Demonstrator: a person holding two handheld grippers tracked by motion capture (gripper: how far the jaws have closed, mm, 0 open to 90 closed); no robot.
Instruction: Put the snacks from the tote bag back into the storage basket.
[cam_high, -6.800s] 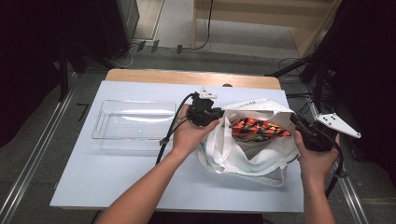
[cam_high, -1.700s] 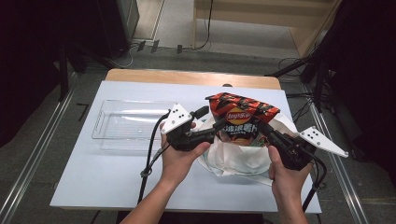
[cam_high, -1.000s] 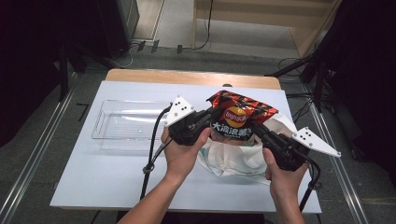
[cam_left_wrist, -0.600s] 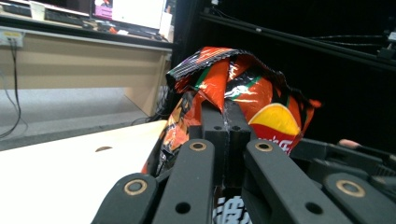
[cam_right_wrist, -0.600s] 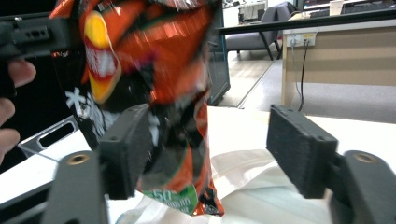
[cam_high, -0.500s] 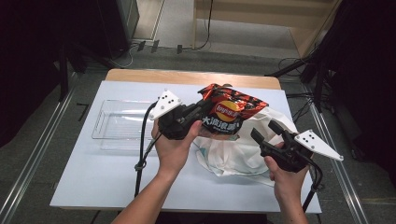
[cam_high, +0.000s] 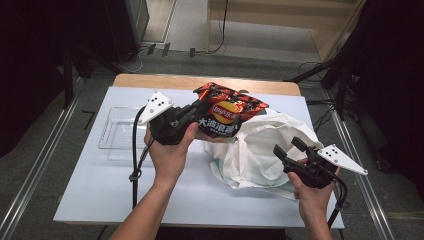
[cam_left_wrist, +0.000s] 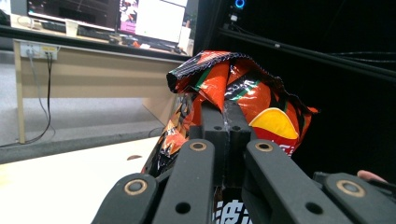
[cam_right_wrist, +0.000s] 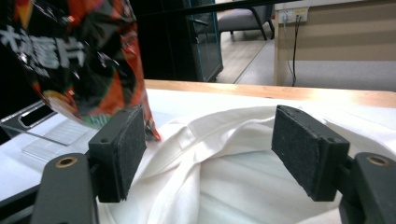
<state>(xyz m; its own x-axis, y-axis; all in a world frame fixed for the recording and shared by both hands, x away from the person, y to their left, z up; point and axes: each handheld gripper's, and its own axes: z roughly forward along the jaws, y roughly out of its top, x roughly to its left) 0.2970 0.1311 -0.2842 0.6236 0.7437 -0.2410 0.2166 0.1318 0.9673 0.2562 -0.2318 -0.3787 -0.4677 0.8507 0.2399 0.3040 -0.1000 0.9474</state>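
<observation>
Work in hand: taking a bag of crisps (cam_high: 227, 112) out of a white cloth bag (cam_high: 260, 150) and, as I judge it, carrying it to the clear tray (cam_high: 116, 135) on the left.
Crisp bag: out of the cloth bag, lifted above the table (cam_high: 100, 190), between the tray and the cloth bag, towards the far side.
Left gripper (cam_high: 192, 112): jaws together, clamped on the crisp bag; in the left gripper view the foil is pinched between the closed black fingers (cam_left_wrist: 212, 128).
Right gripper (cam_high: 287, 148): jaws have just been opening and now stand apart with nothing between the pads (cam_right_wrist: 306, 156); it sits at the near right of the cloth bag, above its folds.
Cloth bag: slumped on the right half of the table, mouth loose.
Done: the crisp bag is clear of the cloth bag and held by one gripper alone.
Left: move it over the tray, lower it in and let go. The tray looks bare.
</observation>
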